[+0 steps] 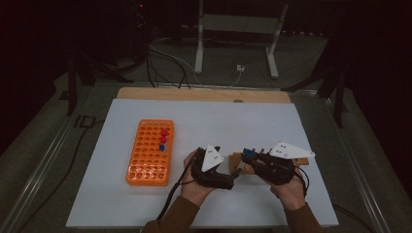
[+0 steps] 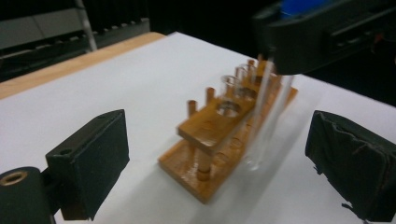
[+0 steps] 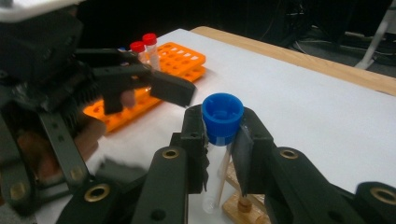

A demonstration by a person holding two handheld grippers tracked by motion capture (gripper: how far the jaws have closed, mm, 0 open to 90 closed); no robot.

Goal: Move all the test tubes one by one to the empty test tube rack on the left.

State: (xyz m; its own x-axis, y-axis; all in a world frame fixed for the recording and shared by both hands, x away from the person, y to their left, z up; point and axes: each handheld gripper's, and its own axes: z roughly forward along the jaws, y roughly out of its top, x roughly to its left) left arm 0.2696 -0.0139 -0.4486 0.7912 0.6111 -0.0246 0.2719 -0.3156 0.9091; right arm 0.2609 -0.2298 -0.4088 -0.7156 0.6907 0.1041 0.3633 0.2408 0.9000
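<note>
We clamp a tube, other tongs wide

Our right gripper (image 3: pixel 219 154) pinches a clear blue-capped tube (image 3: pixel 221 122) above the wooden rack (image 2: pixel 224 135); our left gripper (image 2: pixel 219 158) gapes, padded jaws bracketing both untouched.

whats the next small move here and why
Probably lower the blue-capped tube straight down into an open hole of the wooden rack. The right gripper is shut on the tube just under its cap, and the tube's bottom hangs beside the rack's near end, not yet in a hole. The left gripper is open with nothing between its jaws, facing the rack.
</note>
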